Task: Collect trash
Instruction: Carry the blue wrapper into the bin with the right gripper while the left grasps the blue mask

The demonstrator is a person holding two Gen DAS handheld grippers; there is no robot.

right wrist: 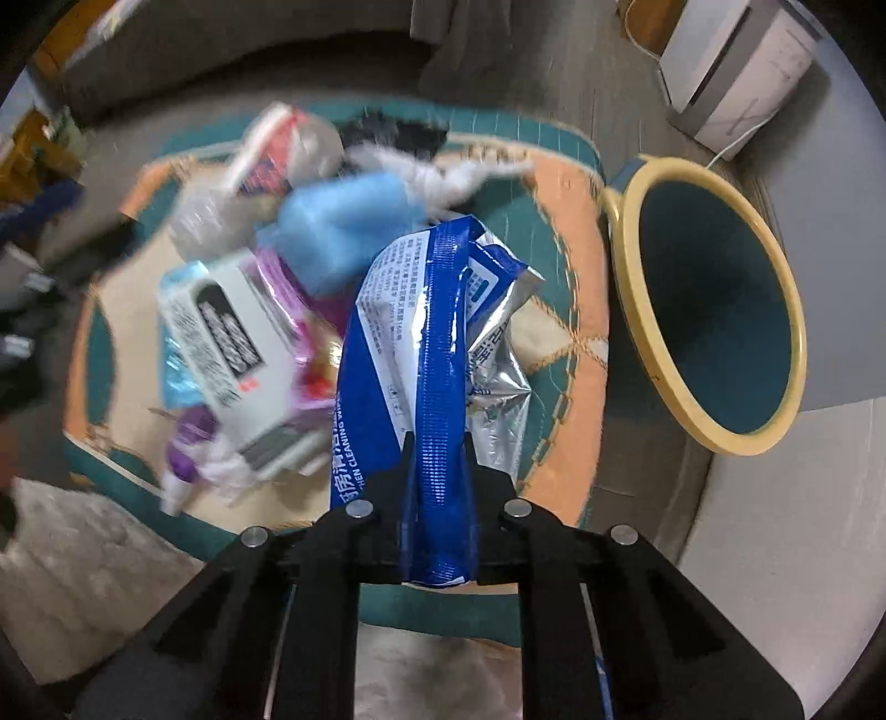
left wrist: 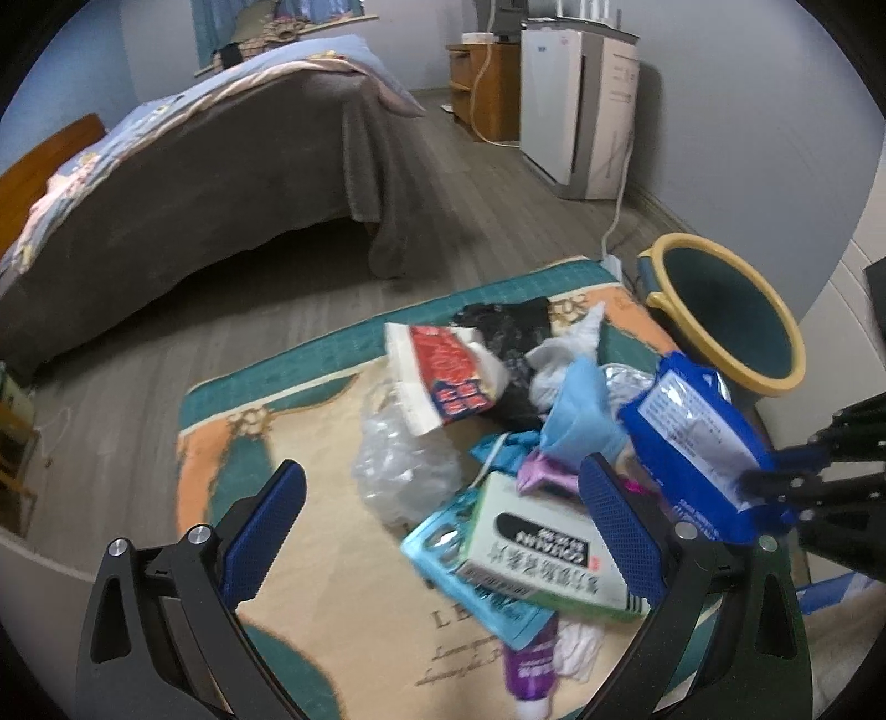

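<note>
A grey wood-plank floor [left wrist: 443, 183] is seen. At ten o'clock a bed [left wrist: 221, 166] is draped in a brown blanket; a curtained window [left wrist: 277, 16] lies behind at eleven. At one o'clock a wooden cabinet [left wrist: 482, 83] and white appliance [left wrist: 570, 105] are set against pale grey walls [left wrist: 747, 138].

Left gripper [left wrist: 443, 515]: black frame, blue ribbed pads; jaws spread wide, nothing pressed between the pads; angled downward
Right gripper [right wrist: 437, 443]: black frame; jaws pinched tight on a crinkled blue and silver foil wrapper [right wrist: 432, 332]; pointing steeply down
</note>
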